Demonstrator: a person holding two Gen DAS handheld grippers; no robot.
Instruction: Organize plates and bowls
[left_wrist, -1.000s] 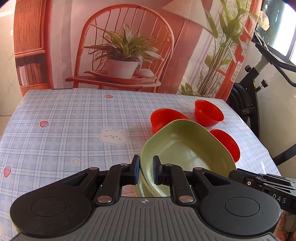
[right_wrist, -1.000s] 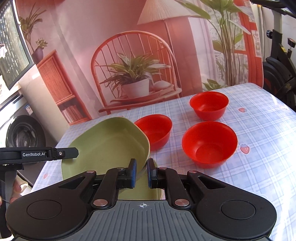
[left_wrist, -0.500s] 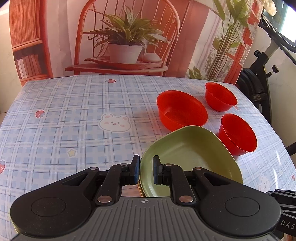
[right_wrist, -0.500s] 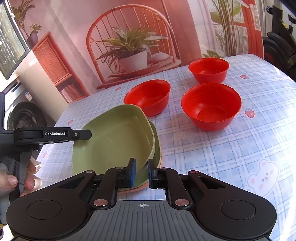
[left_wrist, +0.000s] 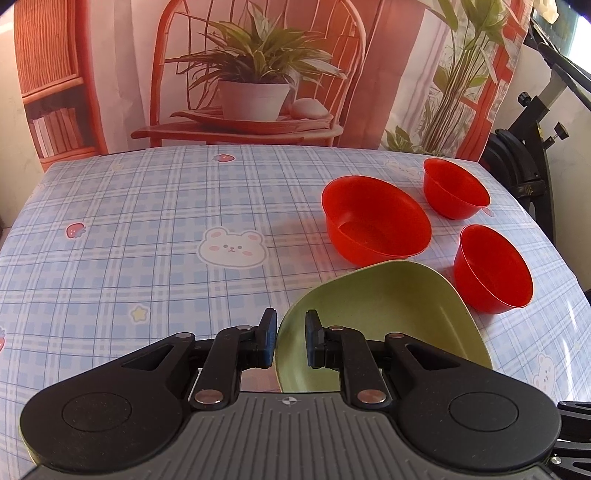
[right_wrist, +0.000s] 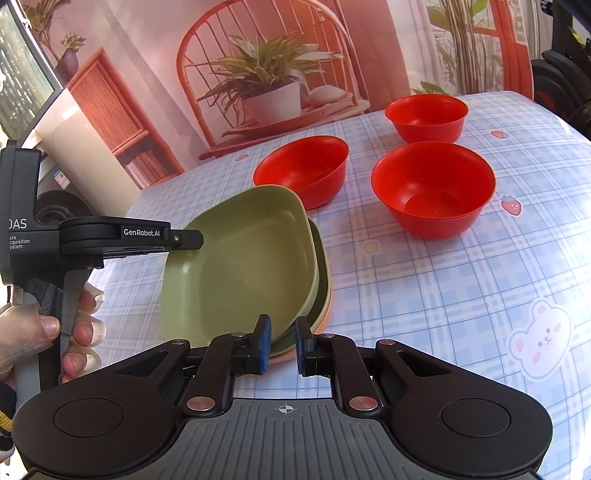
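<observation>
I hold the green plate (right_wrist: 240, 266) from two sides, so it stays level while it goes on the stack. My left claw (left_wrist: 290, 343) is clenched on its near rim, and my right claw (right_wrist: 282, 345) pinches the rim on the opposite side. In the right view the plate sits on other plates (right_wrist: 322, 295), a darker green one and an orange edge below it. The plate is matte, squarish with round corners and a deep wall. Beyond both claws three red bowls (left_wrist: 375, 221) stand apart on the checked tablecloth (left_wrist: 147, 236); they look like smooth, glossy plastic. I judge they wait for nesting.
</observation>
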